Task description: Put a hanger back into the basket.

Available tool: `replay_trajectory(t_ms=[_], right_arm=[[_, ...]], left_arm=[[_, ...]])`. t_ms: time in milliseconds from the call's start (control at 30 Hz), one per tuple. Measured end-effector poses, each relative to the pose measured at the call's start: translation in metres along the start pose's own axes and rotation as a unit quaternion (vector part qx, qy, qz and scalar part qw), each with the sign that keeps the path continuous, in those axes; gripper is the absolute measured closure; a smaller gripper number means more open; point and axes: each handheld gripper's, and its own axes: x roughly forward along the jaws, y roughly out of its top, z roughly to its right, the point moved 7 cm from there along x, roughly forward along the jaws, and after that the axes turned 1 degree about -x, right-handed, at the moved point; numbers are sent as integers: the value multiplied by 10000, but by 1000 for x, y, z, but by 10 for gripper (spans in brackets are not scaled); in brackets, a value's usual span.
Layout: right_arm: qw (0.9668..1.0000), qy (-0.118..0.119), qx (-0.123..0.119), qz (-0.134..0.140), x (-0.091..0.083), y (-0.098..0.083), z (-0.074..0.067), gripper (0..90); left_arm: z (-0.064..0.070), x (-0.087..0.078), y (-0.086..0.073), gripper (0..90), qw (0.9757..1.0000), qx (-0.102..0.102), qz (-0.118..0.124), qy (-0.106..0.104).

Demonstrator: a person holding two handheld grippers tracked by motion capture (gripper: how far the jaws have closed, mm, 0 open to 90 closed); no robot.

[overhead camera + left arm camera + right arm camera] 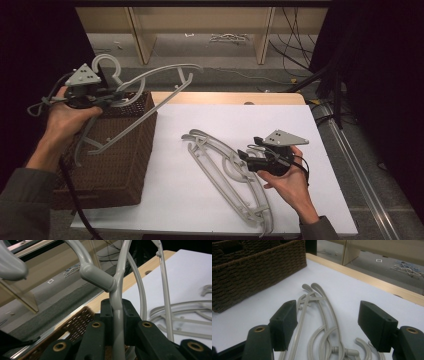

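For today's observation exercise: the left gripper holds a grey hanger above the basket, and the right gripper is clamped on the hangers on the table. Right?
Not quite. The right gripper is open above the hangers, gripping nothing, as the right gripper view shows. The left gripper does hold a grey hanger above the basket.

A white sheet (200,190) covers the wooden table (225,97). Behind the table, black cables (290,35) lie on the grey floor (200,47), near wooden posts (263,35).
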Motion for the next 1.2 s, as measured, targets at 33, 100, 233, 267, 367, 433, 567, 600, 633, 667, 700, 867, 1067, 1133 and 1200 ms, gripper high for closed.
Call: replay_trajectory(t_ms=[33,100,233,267,367,433,567,600,633,667,700,867,1067,1133,1200], right_arm=[[10000,-18,-4,3,0,-1,0,315],[10000,-37,11,24,2,-3,1,310],[10000,-33,17,-18,2,-6,2,306],[10000,-44,27,-17,3,-6,2,305],[10000,-38,28,-72,3,-10,2,298],[10000,-35,36,-76,2,-10,2,295],[9999,-75,63,-60,3,-13,4,278],[9999,-65,72,-54,4,-13,4,278],[9999,-72,78,-56,4,-14,5,278],[9999,-72,78,-56,4,-14,5,278],[9999,-50,93,-110,4,-16,5,278],[9998,-57,108,-130,5,-19,5,278],[9999,-49,94,-125,5,-20,3,278],[9999,-39,82,-118,5,-20,3,278],[9999,-52,91,-136,6,-21,2,278]], left_arm=[[-5,-1,-5,817,10000,-32,12,46],[-10,-2,-10,816,9999,-73,33,94],[-24,-6,-27,816,9995,-165,41,255],[-28,-7,-33,817,9994,-156,30,299],[-40,-9,-49,817,9985,-236,-48,495],[-44,-9,-56,816,9984,-212,-64,529],[-51,-10,-66,816,9981,-165,-81,591],[-53,-10,-68,817,9979,-196,-94,613],[-55,-10,-71,817,9978,-209,-98,619],[-55,-10,-71,816,9978,-209,-98,619],[-57,-9,-74,817,9976,-233,-124,633],[-67,-9,-97,817,9961,-328,-288,763],[-75,-9,-129,816,9943,-456,-449,857],[-78,-11,-135,816,9932,-487,-485,939],[-80,-11,-143,817,9926,-525,-506,967]])
